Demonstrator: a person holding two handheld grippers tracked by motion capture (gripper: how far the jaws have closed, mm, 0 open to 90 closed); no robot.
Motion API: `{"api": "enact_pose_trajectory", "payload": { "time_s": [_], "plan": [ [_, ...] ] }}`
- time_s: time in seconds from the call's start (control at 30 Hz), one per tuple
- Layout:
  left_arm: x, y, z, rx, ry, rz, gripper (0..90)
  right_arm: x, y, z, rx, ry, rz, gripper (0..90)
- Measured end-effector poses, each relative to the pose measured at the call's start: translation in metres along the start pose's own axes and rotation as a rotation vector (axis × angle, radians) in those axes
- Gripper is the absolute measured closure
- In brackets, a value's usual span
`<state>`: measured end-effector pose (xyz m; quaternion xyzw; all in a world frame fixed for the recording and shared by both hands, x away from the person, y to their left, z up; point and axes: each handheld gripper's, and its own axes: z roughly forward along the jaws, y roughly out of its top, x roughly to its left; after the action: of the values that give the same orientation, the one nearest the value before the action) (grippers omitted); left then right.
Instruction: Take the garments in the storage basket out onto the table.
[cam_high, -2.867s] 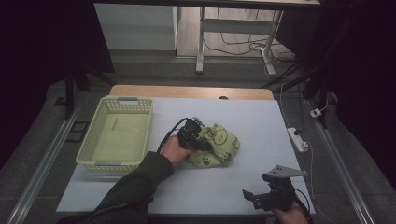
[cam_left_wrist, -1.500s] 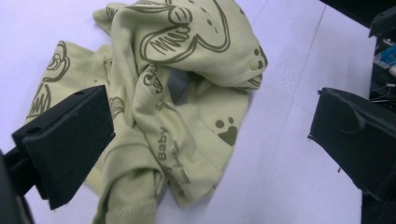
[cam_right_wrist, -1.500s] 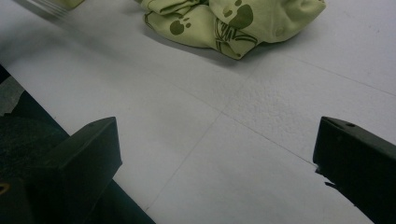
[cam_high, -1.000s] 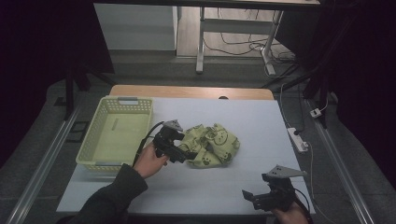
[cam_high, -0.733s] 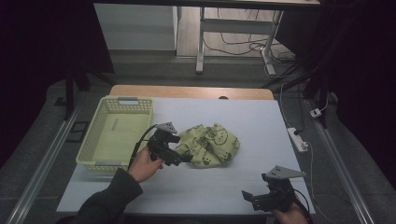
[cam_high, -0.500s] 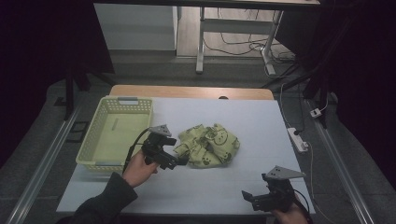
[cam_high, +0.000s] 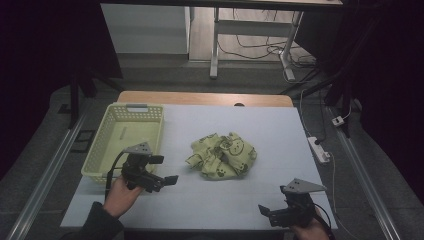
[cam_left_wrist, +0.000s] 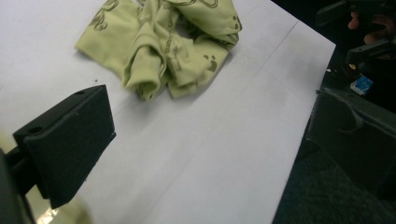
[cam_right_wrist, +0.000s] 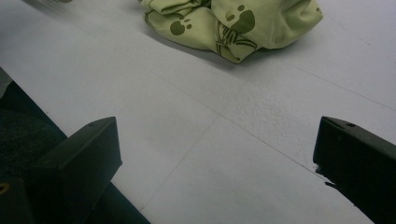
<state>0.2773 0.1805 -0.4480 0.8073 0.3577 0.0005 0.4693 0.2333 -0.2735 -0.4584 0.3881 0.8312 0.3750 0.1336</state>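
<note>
Pale yellow-green cloth (cam_high: 221, 155) printed with dark olive paw and face motifs, pale yellow basket (cam_high: 102, 149), white table (cam_high: 280, 135), black grippers.

The room is dim. A white worktop (cam_high: 280, 130) with a wooden far edge stands on grey carpet (cam_high: 165, 75); beyond it, a white cabinet (cam_high: 145, 27), desk legs (cam_high: 215, 45), loose cables (cam_high: 260, 47).

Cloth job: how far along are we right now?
Nothing looks finished: the cloth lies crumpled mid-table, and the basket beside it looks empty. Nothing is in hand: the left gripper sits open between basket and cloth, the right gripper open at the near edge. Gripping and handling the cloth remains.
</note>
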Motion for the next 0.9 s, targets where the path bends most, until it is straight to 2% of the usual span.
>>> {"api": "enact_pose_trajectory", "payload": {
  "time_s": [0.13, 0.23, 0.37, 0.63, 0.7, 0.9],
  "plan": [
    [0.0, -0.014, -0.015, -0.007, 0.015, -0.013, 0.6, 0.0, 0.0, 0.0, 0.001, 0.003, 0.006, 0.3],
    [0.0, -0.025, -0.028, -0.016, 0.053, -0.022, 0.5, -0.001, 0.0, 0.0, 0.0, 0.003, 0.009, 0.2],
    [0.0, -0.04, -0.046, -0.047, 0.084, -0.049, 0.8, -0.001, 0.0, 0.0, 0.0, 0.003, 0.011, 0.1],
    [0.003, -0.068, -0.078, -0.078, 0.159, -0.091, 0.8, 0.0, 0.0, 0.0, 0.005, -0.004, 0.008, 0.1],
    [0.002, -0.075, -0.085, -0.082, 0.186, -0.099, 0.6, 0.0, 0.0, 0.0, 0.006, -0.004, 0.008, 0.1],
    [0.002, -0.094, -0.102, -0.102, 0.23, -0.131, 0.4, 0.0, 0.0, 0.0, 0.007, -0.008, 0.01, 0.1]
  ]
}}
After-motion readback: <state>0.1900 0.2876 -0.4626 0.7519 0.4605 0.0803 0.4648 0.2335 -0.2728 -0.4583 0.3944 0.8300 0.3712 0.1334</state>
